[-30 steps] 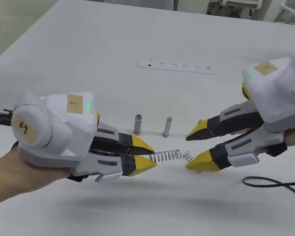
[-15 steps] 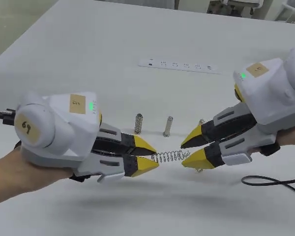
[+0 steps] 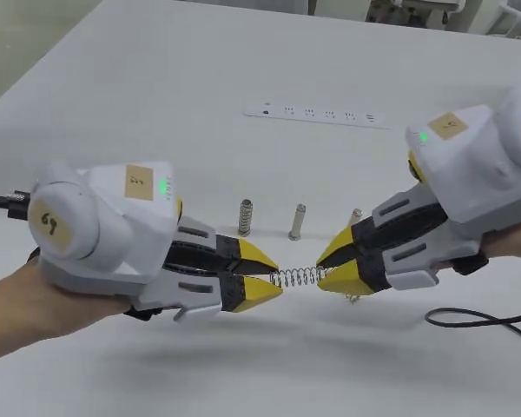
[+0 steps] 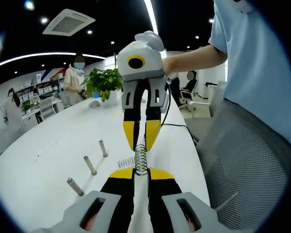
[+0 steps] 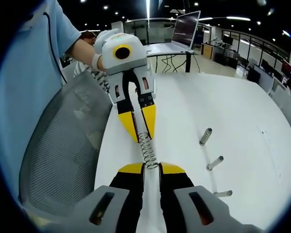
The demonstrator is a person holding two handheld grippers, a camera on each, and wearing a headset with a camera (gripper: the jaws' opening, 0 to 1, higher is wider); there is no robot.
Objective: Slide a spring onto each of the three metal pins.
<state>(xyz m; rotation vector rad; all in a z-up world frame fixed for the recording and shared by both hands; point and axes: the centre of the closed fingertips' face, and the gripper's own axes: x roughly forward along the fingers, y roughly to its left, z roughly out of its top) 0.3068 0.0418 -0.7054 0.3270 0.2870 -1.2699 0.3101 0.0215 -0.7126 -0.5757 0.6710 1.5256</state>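
**Two hand-held tools hold one spring between them above a white desk**

The left tool [image 3: 273,283] is clamped on one end of a small spring [image 3: 300,277], which hangs level above the desk [image 3: 156,104]. The right tool [image 3: 323,269] faces it tip to tip. Its jaws are drawn close together and seem to pinch the spring's other end, though the contact is small and hard to judge.

Just behind the spring, three metal pins stand upright in a row on the desk. The left pin [image 3: 245,205] already carries a fitted spring [image 3: 244,222]. The middle pin [image 3: 297,222] is bare. The right pin [image 3: 356,215] is partly hidden behind the right tool.

In the left gripper view, a loose spring [image 4: 126,161] lies on the desk near the pins. A white power strip [image 3: 317,115] lies farther back, and a black cable [image 3: 469,321] curls by the right tool.
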